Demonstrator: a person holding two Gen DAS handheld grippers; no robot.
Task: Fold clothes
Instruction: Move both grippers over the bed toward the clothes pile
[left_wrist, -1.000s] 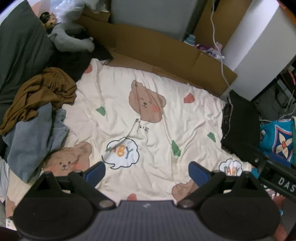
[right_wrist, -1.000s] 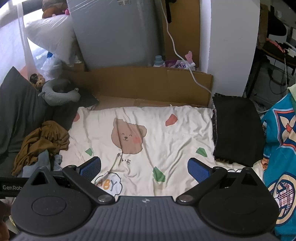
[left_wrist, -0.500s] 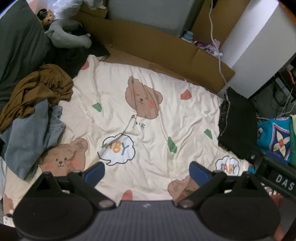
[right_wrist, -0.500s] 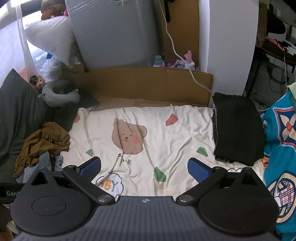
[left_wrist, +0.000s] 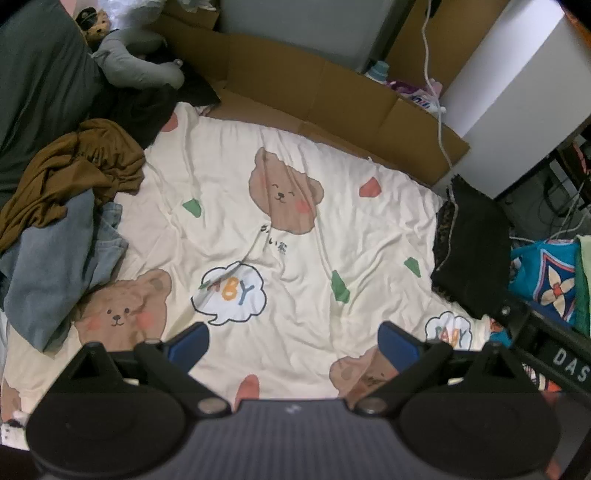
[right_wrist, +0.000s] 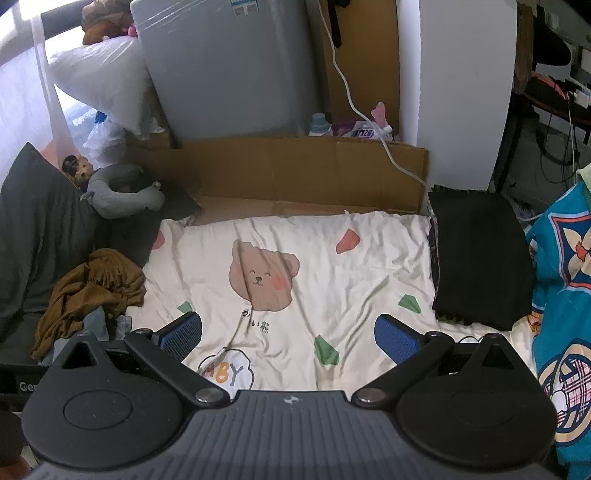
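A heap of unfolded clothes lies at the left of the bed: a brown garment (left_wrist: 74, 173) on top and a grey-blue garment (left_wrist: 55, 266) below it. The brown garment (right_wrist: 92, 291) also shows in the right wrist view. A folded black garment (left_wrist: 472, 251) lies at the right edge of the bed, also in the right wrist view (right_wrist: 480, 258). My left gripper (left_wrist: 293, 341) is open and empty above the cream bear-print sheet (left_wrist: 295, 229). My right gripper (right_wrist: 288, 334) is open and empty above the same sheet (right_wrist: 332, 280).
A cardboard panel (right_wrist: 306, 173) lines the far edge of the bed. A grey neck pillow (right_wrist: 122, 192) and a dark cushion (right_wrist: 33, 236) sit at the far left. A blue patterned cloth (right_wrist: 561, 295) hangs at the right. A white cable (left_wrist: 436, 96) runs down the back.
The left gripper has drifted slightly, so the sheet and clothes heap sit a little lower in its view. The right gripper is almost still. Both stay open.
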